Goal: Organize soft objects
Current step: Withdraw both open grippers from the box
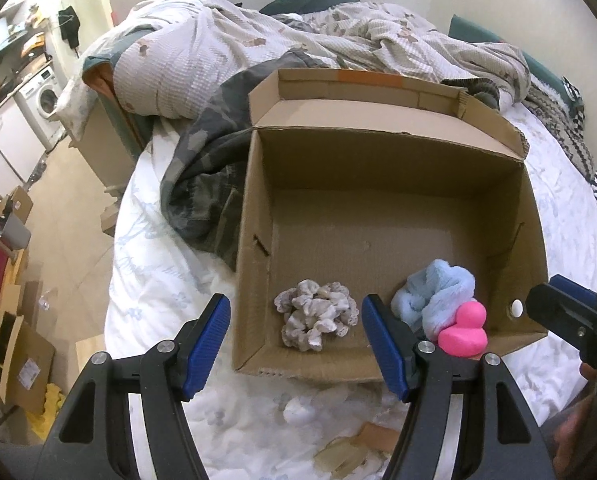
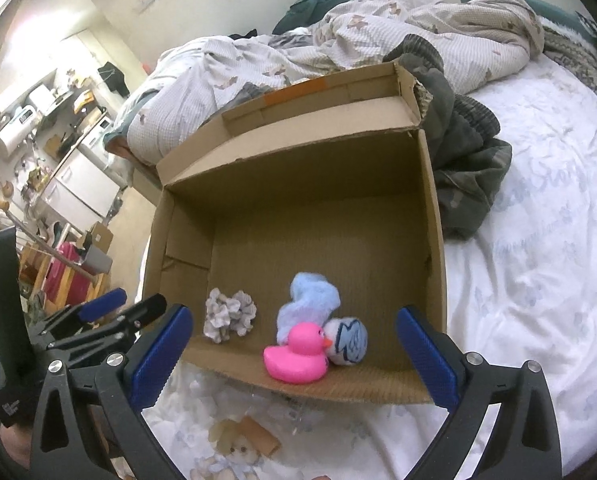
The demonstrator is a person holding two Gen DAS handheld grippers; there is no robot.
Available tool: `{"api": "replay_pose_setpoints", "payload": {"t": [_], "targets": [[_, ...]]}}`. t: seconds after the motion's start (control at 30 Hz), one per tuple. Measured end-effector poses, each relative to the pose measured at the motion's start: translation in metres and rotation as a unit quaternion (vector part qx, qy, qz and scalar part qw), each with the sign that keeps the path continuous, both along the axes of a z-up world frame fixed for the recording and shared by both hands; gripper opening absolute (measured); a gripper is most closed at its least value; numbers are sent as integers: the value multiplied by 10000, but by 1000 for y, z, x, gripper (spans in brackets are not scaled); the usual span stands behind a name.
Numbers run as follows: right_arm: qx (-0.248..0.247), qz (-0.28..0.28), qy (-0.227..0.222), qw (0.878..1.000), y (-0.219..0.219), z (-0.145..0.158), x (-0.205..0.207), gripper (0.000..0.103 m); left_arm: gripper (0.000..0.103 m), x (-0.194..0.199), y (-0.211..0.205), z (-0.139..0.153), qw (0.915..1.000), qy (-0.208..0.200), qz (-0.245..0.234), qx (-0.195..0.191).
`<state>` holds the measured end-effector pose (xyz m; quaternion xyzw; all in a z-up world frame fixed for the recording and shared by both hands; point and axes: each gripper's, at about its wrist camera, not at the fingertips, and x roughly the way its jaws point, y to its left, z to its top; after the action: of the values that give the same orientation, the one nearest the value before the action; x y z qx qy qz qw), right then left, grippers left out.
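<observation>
Both tools are empty with jaws spread, the right gripper [image 2: 294, 354] at its widest over the near edge of the box [image 2: 432, 216], the left gripper [image 1: 296, 346] beside it; inside at the near wall sit a pink duck [image 2: 296, 358], a blue cloth [image 2: 310, 304], a white ball [image 2: 348, 340] and a grey scrunchie [image 2: 228, 316]. The drop looks finished, so lift clear without snagging the cardboard and seek the next soft piece. The box rests on a white bed [image 2: 538, 280] with rumpled covers behind, kitchen clutter far left.
</observation>
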<state>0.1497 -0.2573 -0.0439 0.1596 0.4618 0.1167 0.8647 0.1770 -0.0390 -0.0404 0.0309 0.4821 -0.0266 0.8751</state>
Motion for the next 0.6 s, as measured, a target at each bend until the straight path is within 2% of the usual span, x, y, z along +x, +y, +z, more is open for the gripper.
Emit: {"api": "replay_pose_setpoints", "payload": {"t": [0.33,0.43,0.53,0.6], "targets": [[171,-90,202,9996,-1,-7,-21,103,65,-21,18,-6,9996,198,157,-112],[182,31,333,9993,3,-12,-25,103,65,-26,23,-13,9990,344,157,-241],[431,268,637,9967,5,-20,-28,103,65,-30,27,-19,9984,481,84,-285],[334,311,669,9967,6,-23,-32,103,65,-33,31,-23,9983,518,110,-249]]}}
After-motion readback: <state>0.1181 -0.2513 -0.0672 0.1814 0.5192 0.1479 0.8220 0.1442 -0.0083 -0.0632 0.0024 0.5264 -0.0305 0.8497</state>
